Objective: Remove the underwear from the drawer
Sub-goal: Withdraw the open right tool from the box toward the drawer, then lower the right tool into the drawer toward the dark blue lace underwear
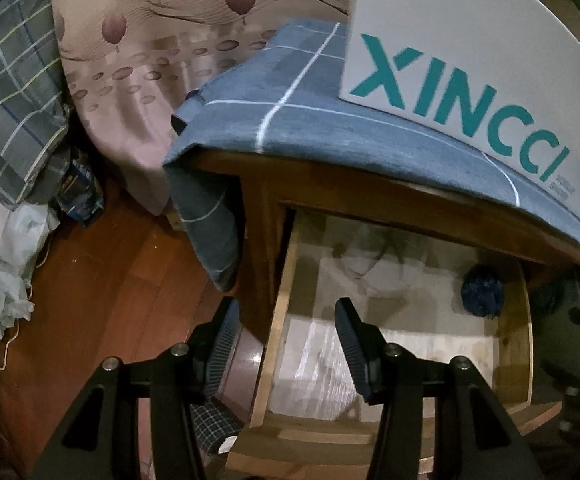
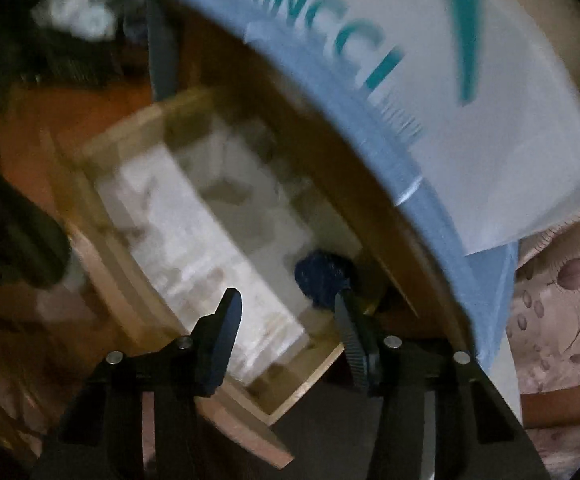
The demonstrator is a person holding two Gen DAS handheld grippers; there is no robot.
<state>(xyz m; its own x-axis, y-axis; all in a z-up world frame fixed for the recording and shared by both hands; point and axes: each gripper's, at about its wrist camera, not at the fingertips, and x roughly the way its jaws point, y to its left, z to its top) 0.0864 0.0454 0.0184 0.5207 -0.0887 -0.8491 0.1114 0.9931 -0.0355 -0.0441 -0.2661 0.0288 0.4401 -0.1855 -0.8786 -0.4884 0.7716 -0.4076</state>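
Drawer [image 1: 274, 344]: a pale wooden drawer stands pulled out from a brown wooden cabinet [image 1: 258, 216]; its floor is lined with whitish paper.
Underwear [image 1: 482, 290]: a small dark blue bundle lies inside the drawer, against its right wall and near the back, just under the cabinet's front edge. In the right wrist view the same bundle [image 2: 321, 276] sits at the drawer's far corner.
Left claw [image 1: 286, 320]: partly open and holding nothing. One finger hangs over the reddish wooden floor [image 1: 122, 280] outside the drawer, the other over the drawer's lined bottom. It is well apart from the bundle.
Right claw [image 2: 286, 308]: partly open, nothing pressed between the pads. Its right finger [image 2: 349, 332] appears just in front of the blue bundle's lower edge; blur makes it impossible to say whether they touch. The left finger hangs over the drawer lining.
Cabinet top: covered by a blue cloth with white lines [image 1: 329, 120], on which a white box printed with teal letters [image 1: 469, 60] stands.
Surroundings: patterned beige fabric [image 1: 162, 40] and plaid bedding [image 1: 14, 92] lie beyond the cabinet.
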